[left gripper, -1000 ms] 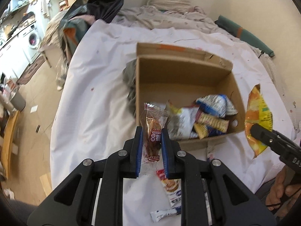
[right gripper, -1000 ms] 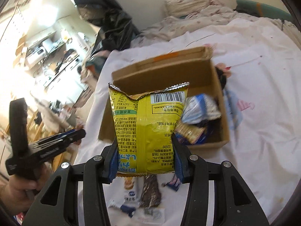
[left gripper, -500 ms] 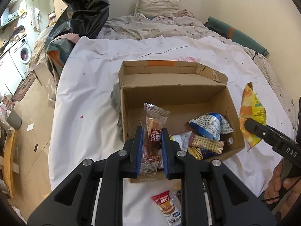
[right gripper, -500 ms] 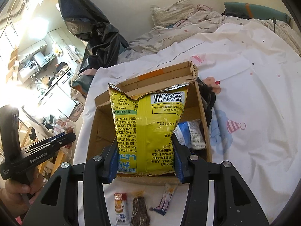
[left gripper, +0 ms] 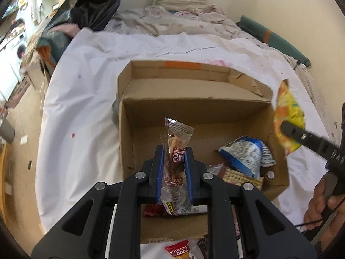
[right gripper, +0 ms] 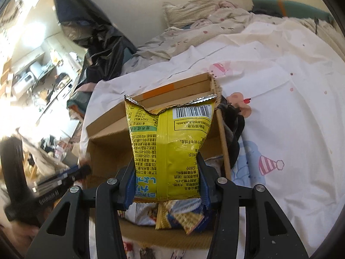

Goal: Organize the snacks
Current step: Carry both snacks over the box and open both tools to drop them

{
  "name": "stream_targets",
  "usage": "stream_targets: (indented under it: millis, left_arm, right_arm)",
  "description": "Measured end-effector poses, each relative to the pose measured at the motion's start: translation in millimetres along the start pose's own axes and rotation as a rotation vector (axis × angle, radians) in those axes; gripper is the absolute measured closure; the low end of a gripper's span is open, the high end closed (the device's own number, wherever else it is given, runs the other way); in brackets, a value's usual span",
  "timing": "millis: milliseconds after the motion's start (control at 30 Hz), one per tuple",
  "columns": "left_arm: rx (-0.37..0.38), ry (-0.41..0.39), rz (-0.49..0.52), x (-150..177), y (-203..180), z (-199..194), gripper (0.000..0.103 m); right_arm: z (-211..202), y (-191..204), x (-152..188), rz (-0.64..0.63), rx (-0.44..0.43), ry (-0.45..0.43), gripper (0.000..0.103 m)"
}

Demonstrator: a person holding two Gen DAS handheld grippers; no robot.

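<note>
An open cardboard box (left gripper: 194,95) stands on the white bed sheet and holds several snack packets, among them a blue-white bag (left gripper: 245,155). My left gripper (left gripper: 173,168) is shut on a clear-wrapped red snack bar (left gripper: 175,149), held upright over the box's near left part. My right gripper (right gripper: 166,179) is shut on a yellow chip bag (right gripper: 170,142), held above the box's (right gripper: 107,144) near right side. The bag also shows in the left wrist view (left gripper: 287,116) over the box's right wall.
Loose snack packets (left gripper: 183,251) lie on the sheet in front of the box. A dark cloth (right gripper: 232,129) lies against the box's right side. Pillows and crumpled bedding (left gripper: 179,10) are at the bed's head, a black bag (left gripper: 94,2) at the far left.
Both grippers have moved forward with their snacks, from in front of the box to over it. The box now fills more of both views.
</note>
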State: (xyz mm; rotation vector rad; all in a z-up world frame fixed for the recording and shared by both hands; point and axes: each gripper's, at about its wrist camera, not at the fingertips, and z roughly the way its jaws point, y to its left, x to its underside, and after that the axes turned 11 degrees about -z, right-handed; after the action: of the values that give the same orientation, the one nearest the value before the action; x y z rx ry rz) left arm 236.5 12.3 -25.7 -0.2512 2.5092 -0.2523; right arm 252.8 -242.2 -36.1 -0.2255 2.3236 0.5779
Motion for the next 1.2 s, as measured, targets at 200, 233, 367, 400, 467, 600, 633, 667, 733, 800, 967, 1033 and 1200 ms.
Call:
stream_targets:
  millis: [200, 233, 367, 400, 467, 600, 633, 667, 733, 800, 967, 1033, 1200]
  left_arm:
    - [-0.002, 0.055, -0.059, -7, 12, 17, 0.088]
    - [-0.003, 0.061, -0.063, -7, 12, 19, 0.088]
    - [-0.002, 0.094, -0.065, -2, 9, 25, 0.087]
    - [-0.004, 0.098, -0.061, -2, 8, 27, 0.087]
    - [0.0, 0.105, -0.052, -1, 5, 28, 0.087]
    - [-0.007, 0.11, -0.048, 1, 2, 33, 0.087]
    - [-0.005, 0.111, -0.048, 1, 1, 34, 0.087]
    - [-0.007, 0.111, -0.046, 1, 1, 34, 0.087]
    - [-0.012, 0.11, -0.043, 2, 1, 34, 0.087]
    - [-0.013, 0.111, -0.045, 2, 1, 34, 0.086]
    - [-0.014, 0.134, -0.041, 4, 2, 35, 0.075]
    - [-0.014, 0.134, -0.034, 5, 1, 34, 0.062]
    - [-0.033, 0.097, -0.014, 5, -2, 27, 0.029]
  right_arm:
    - [14, -4, -1, 0.021, -0.002, 0.025, 0.053]
    - [18, -2, -1, 0.023, -0.012, 0.037, 0.053]
    - [30, 11, 2, -0.006, -0.042, 0.074, 0.051]
    - [34, 17, 4, -0.025, -0.045, 0.087, 0.051]
    - [40, 22, 5, -0.038, -0.05, 0.105, 0.051]
    - [50, 27, 7, -0.033, -0.06, 0.128, 0.051]
    - [52, 28, 7, -0.035, -0.062, 0.134, 0.051]
    - [54, 28, 8, -0.037, -0.066, 0.14, 0.051]
    - [56, 29, 9, -0.04, -0.069, 0.148, 0.05]
    - [56, 27, 10, -0.028, -0.081, 0.151, 0.023]
    - [52, 18, 8, 0.029, -0.09, 0.14, 0.012]
    - [51, 17, 9, 0.031, -0.082, 0.14, 0.012]
    - [50, 16, 9, 0.029, -0.073, 0.142, 0.012]
